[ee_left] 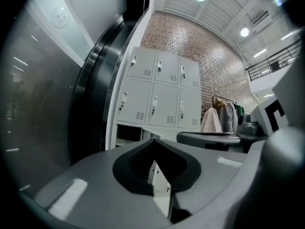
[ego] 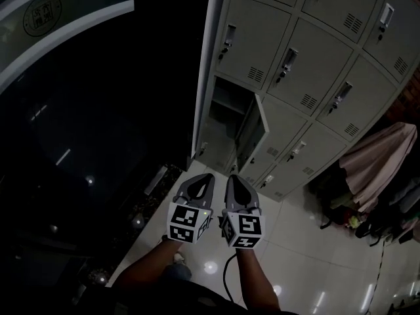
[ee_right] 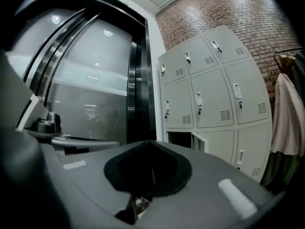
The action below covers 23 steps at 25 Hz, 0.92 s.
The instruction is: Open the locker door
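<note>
A bank of grey lockers [ego: 308, 51] stands ahead of me. One lower-left locker door [ego: 252, 131] hangs ajar, showing its dark compartment [ego: 228, 104]. That door [ee_right: 198, 142] also shows in the right gripper view beside the open compartment [ee_right: 180, 139], and the compartment [ee_left: 128, 133] appears in the left gripper view. Both grippers are held side by side low in the head view, well short of the lockers. My left gripper [ego: 205, 177] [ee_left: 152, 142] has its tips together with nothing in them. My right gripper [ego: 233, 178] [ee_right: 151, 142] is shut and empty.
A dark glossy curved wall [ego: 98, 110] runs along the left, right up to the lockers' edge. A clothes rack with a pale garment [ego: 377, 163] and darker clothes stands to the right of the lockers. Shiny floor tiles [ego: 308, 241] lie below, and a brick wall [ee_left: 214, 56] rises behind.
</note>
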### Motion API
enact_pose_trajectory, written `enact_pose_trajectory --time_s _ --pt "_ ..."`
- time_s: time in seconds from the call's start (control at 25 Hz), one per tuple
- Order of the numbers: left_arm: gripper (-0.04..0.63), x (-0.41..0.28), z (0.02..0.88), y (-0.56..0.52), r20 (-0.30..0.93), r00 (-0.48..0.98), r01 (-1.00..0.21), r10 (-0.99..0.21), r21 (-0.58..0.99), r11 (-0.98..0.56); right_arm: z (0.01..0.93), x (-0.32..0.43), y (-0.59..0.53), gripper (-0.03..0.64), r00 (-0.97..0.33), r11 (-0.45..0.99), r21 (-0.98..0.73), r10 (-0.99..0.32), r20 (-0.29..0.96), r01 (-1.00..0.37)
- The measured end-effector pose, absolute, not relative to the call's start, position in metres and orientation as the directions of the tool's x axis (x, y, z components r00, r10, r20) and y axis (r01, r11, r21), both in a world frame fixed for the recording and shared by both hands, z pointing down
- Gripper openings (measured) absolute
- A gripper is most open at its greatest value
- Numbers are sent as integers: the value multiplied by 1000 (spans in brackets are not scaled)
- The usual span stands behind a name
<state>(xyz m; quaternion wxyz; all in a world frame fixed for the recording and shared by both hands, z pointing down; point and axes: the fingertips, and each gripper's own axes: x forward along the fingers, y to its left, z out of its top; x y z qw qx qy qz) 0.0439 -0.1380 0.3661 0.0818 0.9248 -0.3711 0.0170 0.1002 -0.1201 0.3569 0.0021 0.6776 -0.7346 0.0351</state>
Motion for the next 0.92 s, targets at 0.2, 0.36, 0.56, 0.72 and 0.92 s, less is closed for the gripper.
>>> enact_pose_trajectory --time_s 0.2,0.36,0.56,0.72,0.92 --pt "0 51 362 -89 93 715 -698 -692 120 -706 350 103 -67 5 -111 109 -54 -993 36 -993" --pt "0 58 358 -50 96 712 -702 -696 106 -704 346 107 -28 5 -127 125 -56 -991 35 -991" --pt "0 61 361 -9 92 708 -706 -700 104 -701 348 109 11 5 -139 137 -49 -990 31 -989" --pt "0 61 360 10 91 704 -710 -704 105 -697 346 110 28 5 -146 145 -45 -989 25 -988" --pt "0 61 363 26 99 703 -711 -704 102 -696 346 106 39 5 -160 159 -42 -987 20 -986"
